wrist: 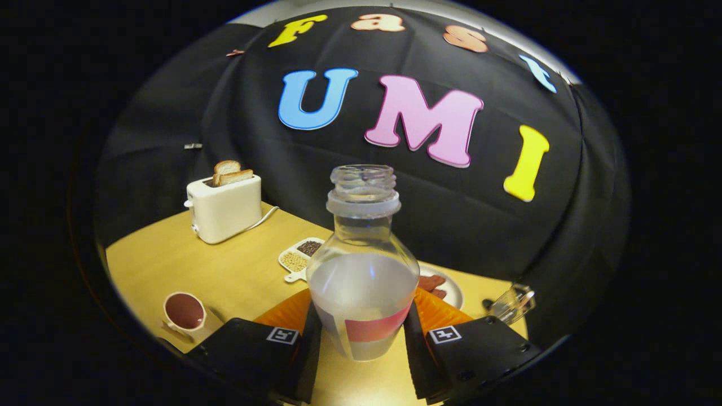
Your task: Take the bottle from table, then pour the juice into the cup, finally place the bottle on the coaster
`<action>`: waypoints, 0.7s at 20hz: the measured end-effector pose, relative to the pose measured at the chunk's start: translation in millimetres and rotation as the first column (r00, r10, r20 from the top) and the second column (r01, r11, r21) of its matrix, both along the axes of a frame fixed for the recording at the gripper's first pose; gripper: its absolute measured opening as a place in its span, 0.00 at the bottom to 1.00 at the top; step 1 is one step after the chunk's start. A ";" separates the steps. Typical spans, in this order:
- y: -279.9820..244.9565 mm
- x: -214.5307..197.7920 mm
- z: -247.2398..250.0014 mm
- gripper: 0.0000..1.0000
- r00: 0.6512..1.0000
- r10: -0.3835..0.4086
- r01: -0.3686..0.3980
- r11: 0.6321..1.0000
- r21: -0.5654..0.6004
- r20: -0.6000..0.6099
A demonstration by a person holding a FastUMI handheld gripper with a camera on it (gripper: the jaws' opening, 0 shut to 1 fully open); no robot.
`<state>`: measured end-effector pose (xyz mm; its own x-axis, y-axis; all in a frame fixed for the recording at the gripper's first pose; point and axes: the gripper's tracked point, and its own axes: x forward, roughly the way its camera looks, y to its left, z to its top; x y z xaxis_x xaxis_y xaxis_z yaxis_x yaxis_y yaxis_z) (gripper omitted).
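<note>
Your claw (361, 332) was clamped on the bottle (362, 270), both fingers pressing its lower body, neck upright and uncapped. The cup (184, 311) sat on the desk (225, 276) off to the left, so the pour probably needed a leftward tilt.

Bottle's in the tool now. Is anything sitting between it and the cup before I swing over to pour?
Nothing visible blocks the way. The tool is shut on the open bottle, held upright, and the cup stands beside the left finger with only bare table between them. The toaster and divided snack dish sit farther back.
</note>
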<state>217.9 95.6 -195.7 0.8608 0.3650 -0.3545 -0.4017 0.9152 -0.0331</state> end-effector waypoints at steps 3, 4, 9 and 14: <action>14.2 13.2 -17.9 0.68 1.000 -0.013 0.015 0.998 0.066 -0.027; 18.5 17.6 -20.3 0.68 1.000 -0.014 0.016 0.996 0.082 -0.017; 43.8 30.4 -25.4 0.68 0.999 -0.014 0.007 0.990 0.142 0.047; 63.1 35.3 -52.0 0.69 0.998 -0.025 0.017 0.991 0.130 0.058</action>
